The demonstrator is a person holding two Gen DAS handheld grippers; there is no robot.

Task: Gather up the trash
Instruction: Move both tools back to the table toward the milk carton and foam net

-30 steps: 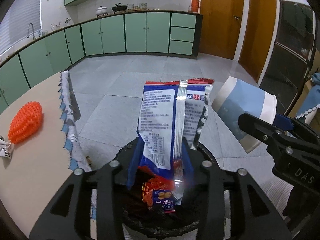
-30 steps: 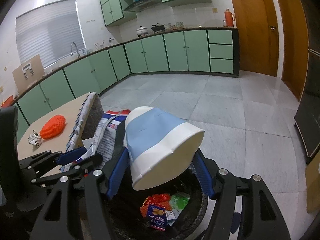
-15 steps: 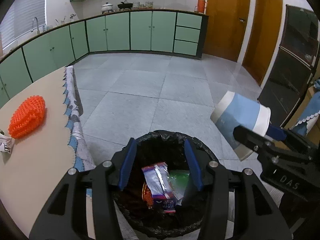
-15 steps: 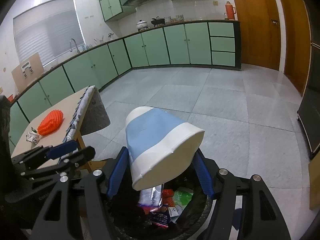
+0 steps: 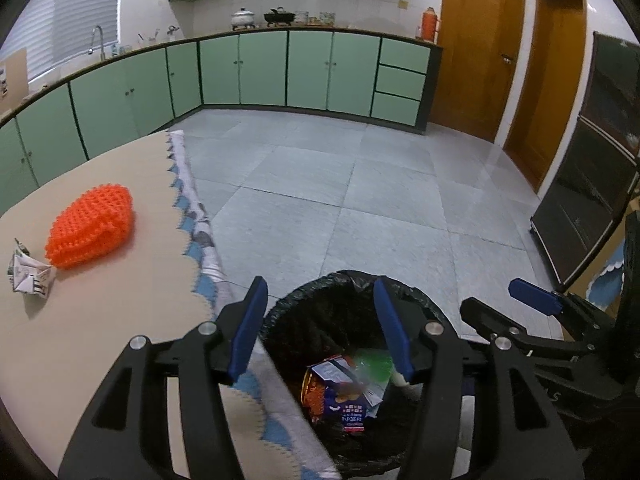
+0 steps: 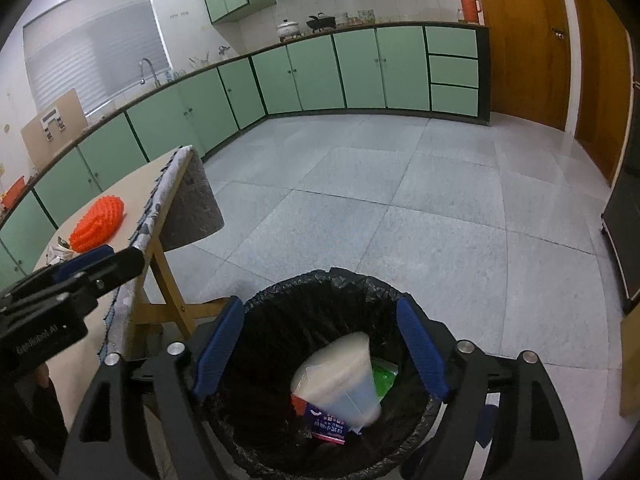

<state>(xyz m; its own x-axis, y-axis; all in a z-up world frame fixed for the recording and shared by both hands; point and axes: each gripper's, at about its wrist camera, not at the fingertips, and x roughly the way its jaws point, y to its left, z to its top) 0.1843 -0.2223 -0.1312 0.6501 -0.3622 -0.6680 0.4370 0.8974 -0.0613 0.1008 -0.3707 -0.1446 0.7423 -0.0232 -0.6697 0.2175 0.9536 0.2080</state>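
Black-lined bin under both tilted grippers, jaws just opening, empty.

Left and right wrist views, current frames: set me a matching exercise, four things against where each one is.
Things:
1. paper cup
2. orange knitted pouch
3. crumpled paper
4. orange thermos

Places:
A. on the far kitchen counter
B. on the table, touching the pouch's near end
C. inside the black-lined bin, blurred
D. on the table, near its scalloped cloth edge

Pairs: 1-C, 2-D, 3-B, 4-A
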